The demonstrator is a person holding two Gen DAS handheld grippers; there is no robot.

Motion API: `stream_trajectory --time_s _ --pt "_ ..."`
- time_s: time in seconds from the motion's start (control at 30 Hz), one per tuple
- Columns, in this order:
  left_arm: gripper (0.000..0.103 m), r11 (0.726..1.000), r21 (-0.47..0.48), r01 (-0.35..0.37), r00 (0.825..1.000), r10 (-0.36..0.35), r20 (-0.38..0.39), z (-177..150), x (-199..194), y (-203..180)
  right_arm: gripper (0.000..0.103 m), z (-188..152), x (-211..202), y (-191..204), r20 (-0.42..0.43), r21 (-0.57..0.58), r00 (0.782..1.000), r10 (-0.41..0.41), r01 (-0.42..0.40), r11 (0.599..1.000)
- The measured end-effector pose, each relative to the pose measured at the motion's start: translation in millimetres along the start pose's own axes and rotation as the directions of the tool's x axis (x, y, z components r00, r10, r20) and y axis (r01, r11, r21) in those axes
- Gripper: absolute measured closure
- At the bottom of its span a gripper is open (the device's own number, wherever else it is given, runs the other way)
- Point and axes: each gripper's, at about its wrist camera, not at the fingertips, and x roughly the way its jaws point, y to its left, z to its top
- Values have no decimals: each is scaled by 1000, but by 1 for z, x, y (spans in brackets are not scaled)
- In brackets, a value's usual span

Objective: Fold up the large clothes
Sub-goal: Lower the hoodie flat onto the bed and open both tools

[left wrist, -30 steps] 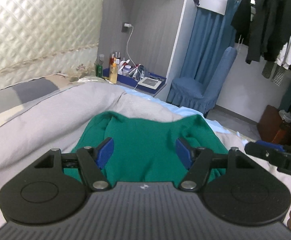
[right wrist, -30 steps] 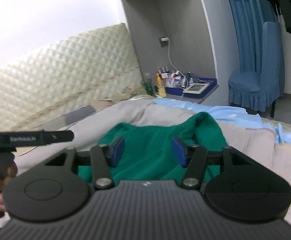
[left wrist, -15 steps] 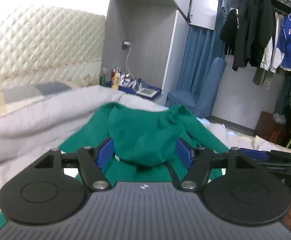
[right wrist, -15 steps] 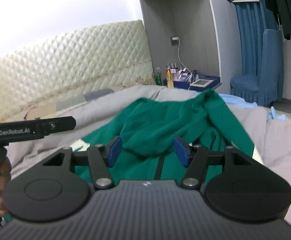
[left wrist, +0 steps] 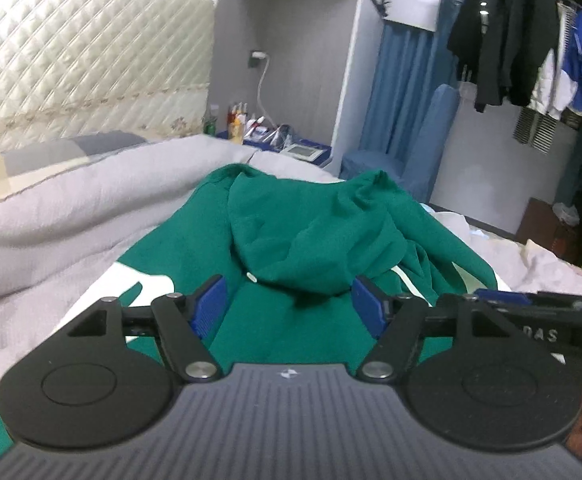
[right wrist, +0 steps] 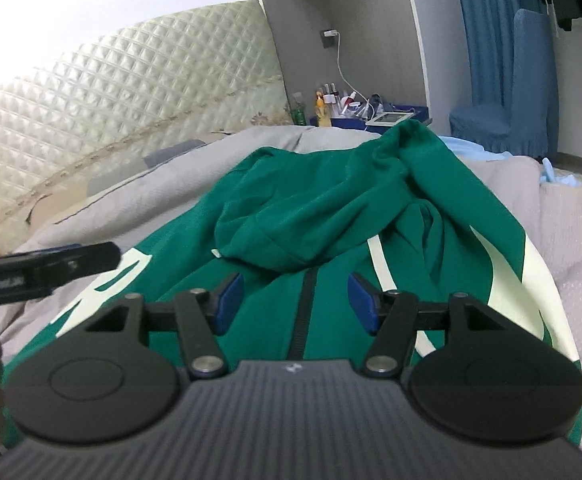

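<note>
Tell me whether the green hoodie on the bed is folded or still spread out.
Not folded: the green hoodie lies spread on the bed, front up, zipper showing, its hood flopped over the chest.

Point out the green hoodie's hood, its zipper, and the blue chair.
hood [right wrist: 311,216], right wrist view, on the bunched fabric's middle.
zipper [right wrist: 305,312], right wrist view, on the dark strip below the hood.
blue chair [left wrist: 423,148], left wrist view, on its covered backrest.
</note>
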Motion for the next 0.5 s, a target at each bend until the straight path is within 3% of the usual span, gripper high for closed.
stream_trajectory --time_s 0.1,0.4,0.43,0.5 --pt "26 1000 0 -5 1000 5 -10 2 10 10 34 -2 5 3 5 -22 1000 -23 23 999" --pt "19 998 -67 18 1000 -18 -12 -1 27 44 34 -3 43 5 -27 -52 996 -80 79 996" --pt "18 997 -76 17 1000 -18 -9 -2 28 46 31 -3 46 6 -30 -59 996 -82 80 995" --pt "18 996 -93 11 1000 -13 -16 -4 31 51 11 -3 48 7 -11 -71 995 -100 99 993"
